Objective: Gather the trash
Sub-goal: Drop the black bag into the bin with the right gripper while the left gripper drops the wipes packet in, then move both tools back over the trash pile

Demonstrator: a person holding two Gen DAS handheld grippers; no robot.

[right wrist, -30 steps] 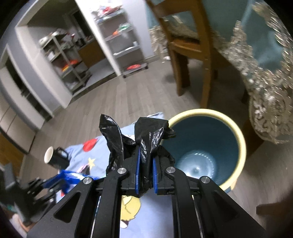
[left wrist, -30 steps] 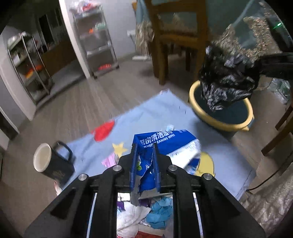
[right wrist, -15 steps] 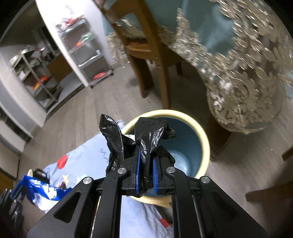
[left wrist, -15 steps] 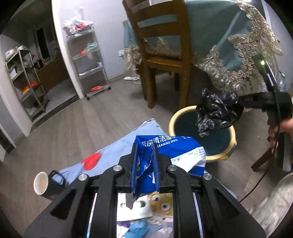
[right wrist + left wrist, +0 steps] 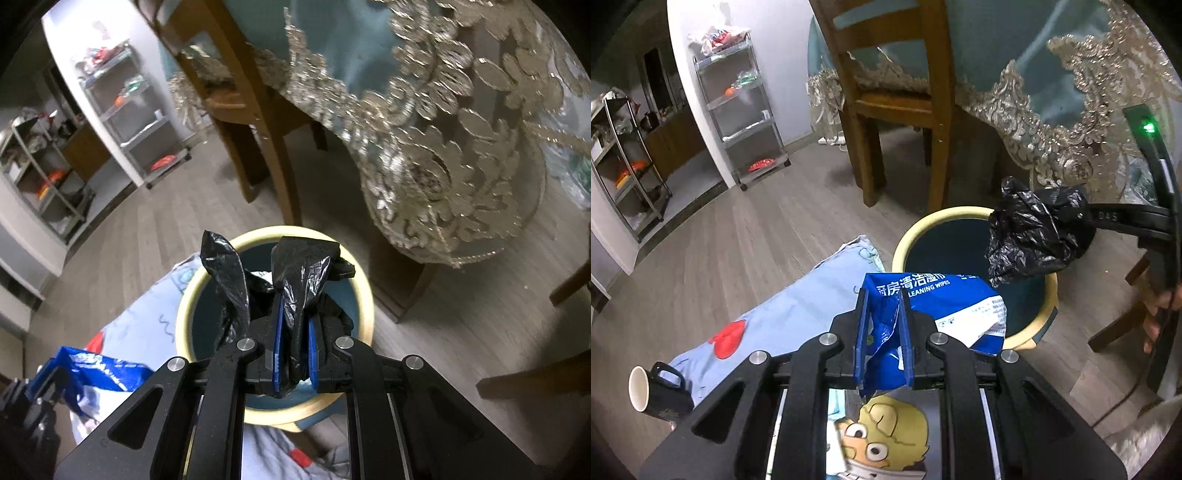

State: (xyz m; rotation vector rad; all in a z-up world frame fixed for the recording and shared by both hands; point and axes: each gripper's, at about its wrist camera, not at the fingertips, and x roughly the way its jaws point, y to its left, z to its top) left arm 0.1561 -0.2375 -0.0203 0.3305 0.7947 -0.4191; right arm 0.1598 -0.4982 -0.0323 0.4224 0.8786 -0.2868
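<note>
Room: a dim dining area with a grey wood floor [image 5: 768, 229]; a wooden chair [image 5: 897, 103] and a lace-edged tablecloth [image 5: 436, 140] lie beyond both claws, metal shelves [image 5: 746, 110] far off to the left.
Floor mat: a pale blue cartoon mat [image 5: 798, 314] lies under and left of the left claw, a dark mug [image 5: 659, 393] on its near left edge.
Bin: a round bin with a cream rim [image 5: 364, 295] stands open just ahead of both claws.
Left claw [image 5: 884, 339]: clenched on a blue wipes packet [image 5: 945, 299], which sticks out ahead and right, short of the bin's rim.
Right claw [image 5: 294, 343]: clenched on a crumpled black plastic bag [image 5: 301, 273], held over the bin's mouth.
Step in hand: both pieces of trash appear to be on their way to the bin; the bag looks placed for dropping.
Next move: likely letting go of the bag so it falls inside, then bringing the packet forward over the opening before freeing it.
</note>
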